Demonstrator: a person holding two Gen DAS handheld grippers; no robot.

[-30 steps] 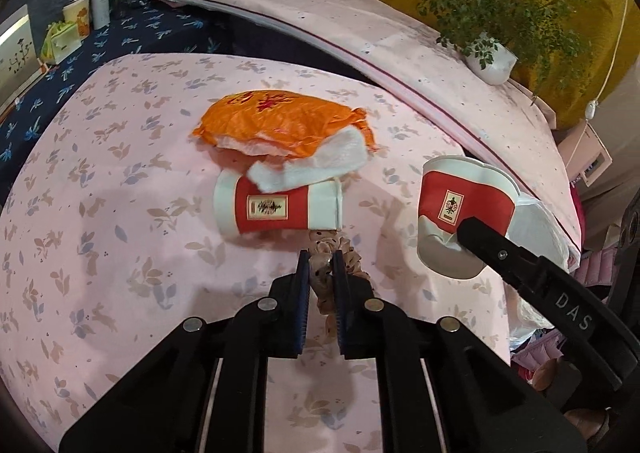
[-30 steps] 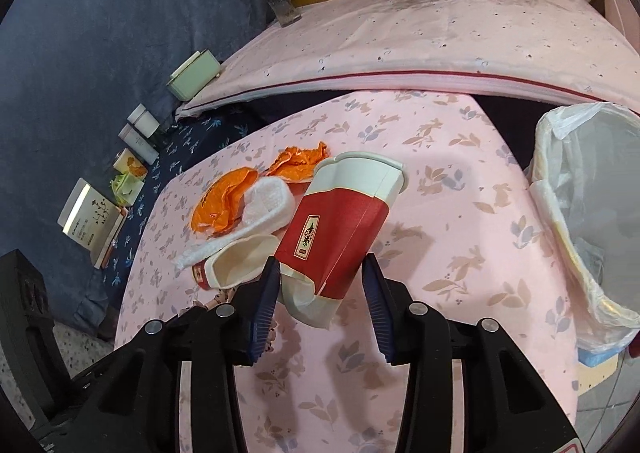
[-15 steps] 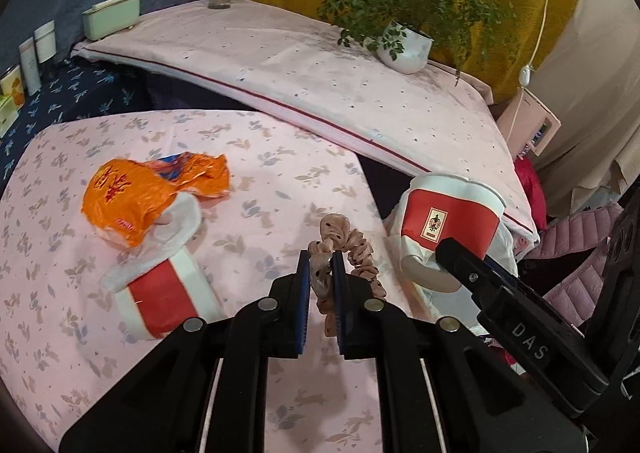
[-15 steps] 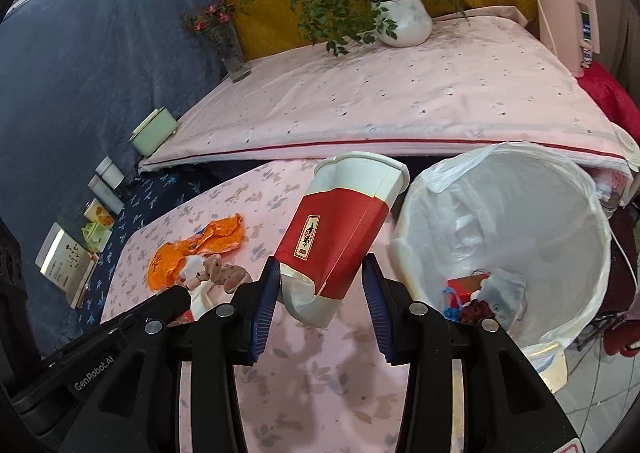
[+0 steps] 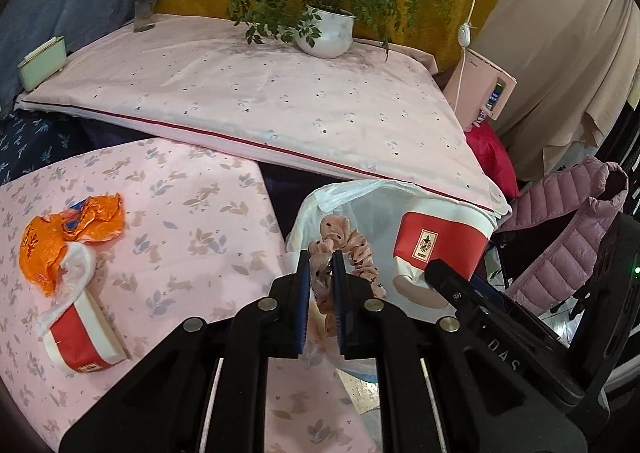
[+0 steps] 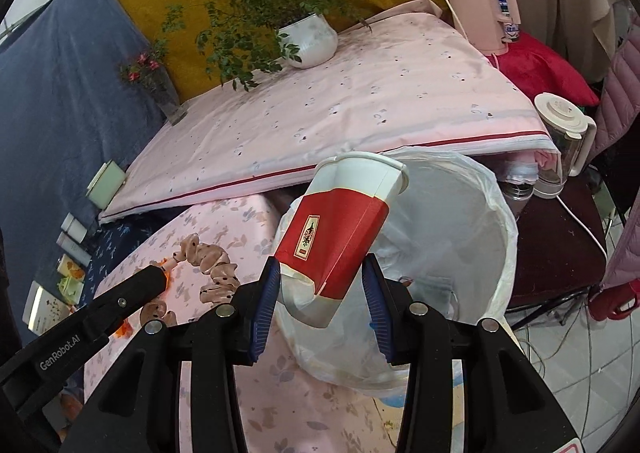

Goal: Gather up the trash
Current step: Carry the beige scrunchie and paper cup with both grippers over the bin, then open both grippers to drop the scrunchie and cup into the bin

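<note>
The landmark is the round bin lined with a white plastic bag (image 6: 472, 221), standing just beside the corner of the table covered in a pink leaf-print cloth (image 5: 192, 213).

The right gripper (image 6: 320, 303) is clamped on a red-and-white paper cup (image 6: 336, 237), its blue-padded fingers pressing the cup's lower part from both sides. The cup tilts, rim up and away, base toward the camera; its wall is creased and dented where it is squeezed, and a small rectangular label sits on the red band. It hangs over the near rim of the bin, above the liner. In the left wrist view the same cup (image 5: 436, 245) shows in front of the white liner (image 5: 360, 197).

The left gripper (image 5: 322, 281) is pinched nearly closed on a dusty-pink fabric scrunchie with dark dots (image 5: 344, 249), which bunches up between and above the pads and droops to the right. It is held at the bin's table-side edge; from the right wrist view the scrunchie (image 6: 208, 265) dangles over the tablecloth just beside the bin.

Farther from the bin, on the tablecloth, lie a crumpled orange plastic wrapper (image 5: 64, 233), a white tissue (image 5: 76, 277) draped against it, and a second red-and-white paper cup on its side (image 5: 80, 337).
</note>
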